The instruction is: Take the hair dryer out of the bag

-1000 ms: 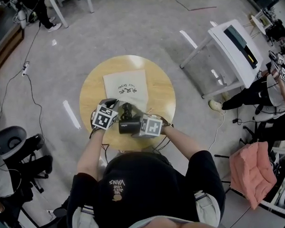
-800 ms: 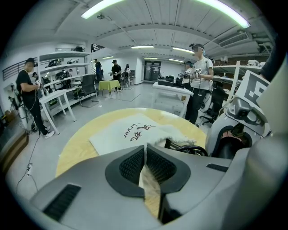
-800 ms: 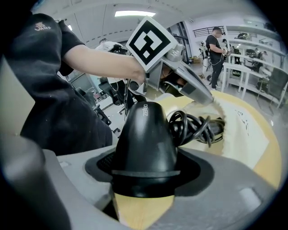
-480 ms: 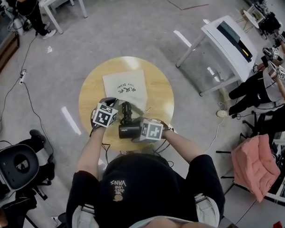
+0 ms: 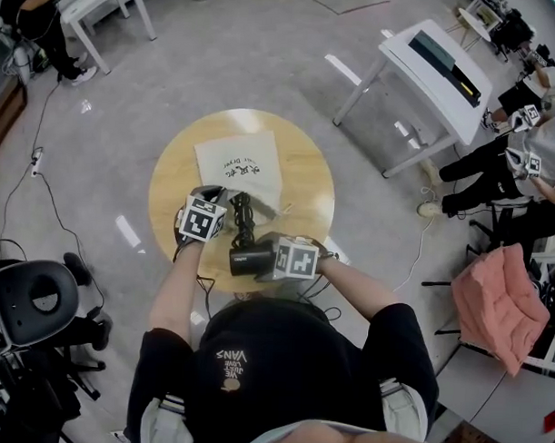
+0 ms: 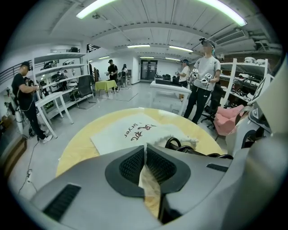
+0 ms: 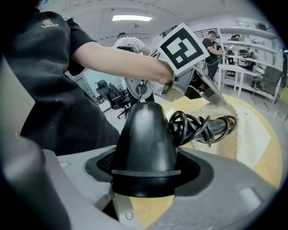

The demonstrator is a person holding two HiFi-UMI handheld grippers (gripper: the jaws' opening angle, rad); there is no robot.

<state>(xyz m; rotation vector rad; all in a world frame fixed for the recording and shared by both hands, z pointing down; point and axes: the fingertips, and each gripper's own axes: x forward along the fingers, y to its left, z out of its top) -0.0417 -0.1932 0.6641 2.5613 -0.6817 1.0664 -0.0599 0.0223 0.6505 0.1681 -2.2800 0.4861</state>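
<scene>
Over the round wooden tabletop (image 5: 306,185), a shiny black hair dryer (image 7: 144,143) with its cord wound round the handle is clamped by its wide barrel in the right gripper (image 7: 145,173). The handle is pointed away, into the white cloth bag (image 5: 239,165). The bag's mouth edge is pinched tight in the left gripper (image 6: 145,157).

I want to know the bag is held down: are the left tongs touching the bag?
Touching. The left gripper view shows the left tongs shut on the open edge of the bag, cloth pinched between them.
</scene>
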